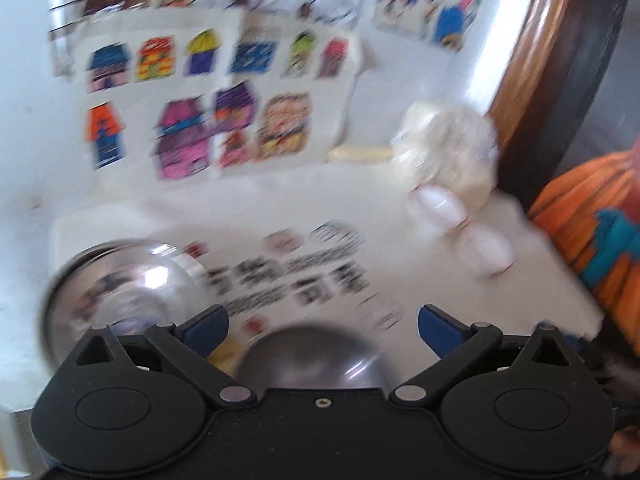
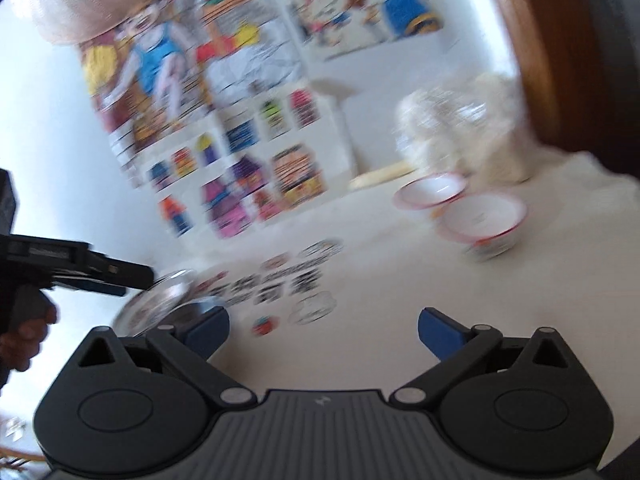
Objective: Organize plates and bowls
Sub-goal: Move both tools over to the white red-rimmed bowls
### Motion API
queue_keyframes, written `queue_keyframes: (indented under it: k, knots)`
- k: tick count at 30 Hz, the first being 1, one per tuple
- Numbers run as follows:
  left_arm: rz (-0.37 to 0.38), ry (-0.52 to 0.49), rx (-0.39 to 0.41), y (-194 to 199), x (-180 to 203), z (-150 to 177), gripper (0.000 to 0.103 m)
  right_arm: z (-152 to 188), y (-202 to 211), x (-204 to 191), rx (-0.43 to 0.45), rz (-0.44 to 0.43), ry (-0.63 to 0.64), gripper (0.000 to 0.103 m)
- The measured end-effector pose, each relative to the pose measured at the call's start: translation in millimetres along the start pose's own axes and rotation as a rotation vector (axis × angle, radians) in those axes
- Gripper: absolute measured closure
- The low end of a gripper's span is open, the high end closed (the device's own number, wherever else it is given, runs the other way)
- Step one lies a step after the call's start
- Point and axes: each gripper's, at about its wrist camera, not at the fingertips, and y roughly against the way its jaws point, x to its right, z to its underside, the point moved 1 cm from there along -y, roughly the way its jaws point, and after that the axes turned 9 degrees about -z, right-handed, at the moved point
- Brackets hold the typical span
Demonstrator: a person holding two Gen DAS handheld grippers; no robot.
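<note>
Both grippers released over the table — nothing between either pair of fingers.

My left gripper (image 1: 323, 330) has its blue pads spread wide and empty; directly beneath them sits a steel bowl (image 1: 312, 360), dome up as far as the blur lets me judge, and a second steel bowl (image 1: 120, 284) lies just left of that one, tilted on its side. My right gripper (image 2: 323, 330) is equally wide and holds nothing. From the right wrist view, the left gripper shows at the left edge, held in my hand (image 2: 24, 336). Two white red-rimmed bowls (image 2: 460, 208) stand well to the right of the steel bowls, touching or nearly so, in front of a crumpled plastic bag (image 2: 460, 128) — all on a white table (image 2: 380, 280) strewn with colourful picture sheets (image 2: 240, 160).
</note>
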Motion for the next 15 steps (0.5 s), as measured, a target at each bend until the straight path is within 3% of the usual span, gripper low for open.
queue_keyframes:
  k: [3,7,12,15]
  knots:
    - [0.082,0.022,0.071,-4,22,-13,0.001,-4,7,21,0.063,0.075,-0.022,0.000]
    - [0.113,-0.004,0.110,-19,60,-31,0.001,-11,9,50,0.125,0.152,-0.058,0.000]
    - [0.073,-0.100,0.068,-60,105,-45,0.001,-19,5,83,0.178,0.204,-0.108,0.000]
    - [0.047,-0.099,0.001,-89,125,-49,0.001,-26,-1,101,0.201,0.248,-0.123,0.000]
